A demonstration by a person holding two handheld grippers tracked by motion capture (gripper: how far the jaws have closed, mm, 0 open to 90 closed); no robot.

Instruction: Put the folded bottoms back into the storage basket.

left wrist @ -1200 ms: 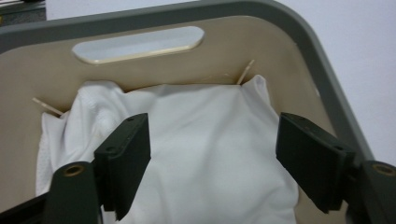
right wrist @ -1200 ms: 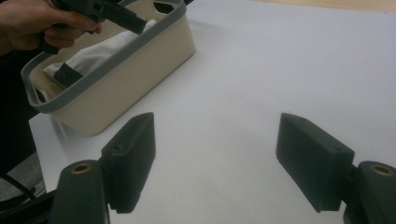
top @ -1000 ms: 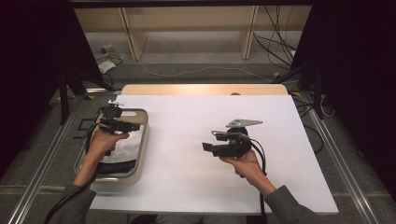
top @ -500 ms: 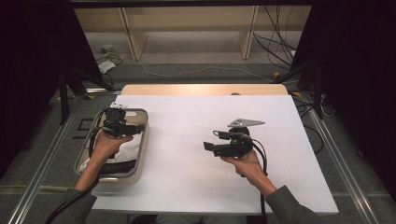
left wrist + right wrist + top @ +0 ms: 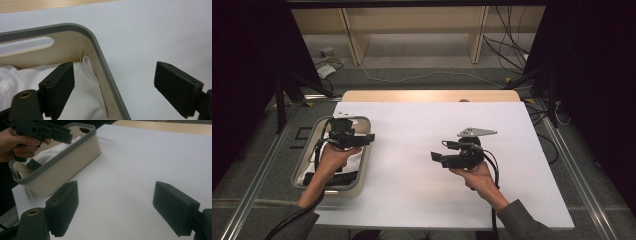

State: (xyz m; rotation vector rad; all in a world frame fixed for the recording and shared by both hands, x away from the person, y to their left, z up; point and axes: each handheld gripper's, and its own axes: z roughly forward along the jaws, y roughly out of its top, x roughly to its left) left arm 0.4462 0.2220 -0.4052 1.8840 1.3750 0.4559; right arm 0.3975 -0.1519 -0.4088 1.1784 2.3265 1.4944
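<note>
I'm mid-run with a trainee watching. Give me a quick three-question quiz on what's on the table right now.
1. True or false: the left gripper is shut on the white cloth in the bin.
2. Multiple choice: the right gripper is over
A. the bin
B. bare white tabletop
C. the floor
3. Fill in: in the left gripper view, one jaw stands over the cloth inside the bin, the other over the ____ outside its grey rim.

Key
1. False: both jaws stand wide apart, holding nothing.
2. B: it is open, held to the right of the bin and apart from it.
3. Tabletop.
</note>
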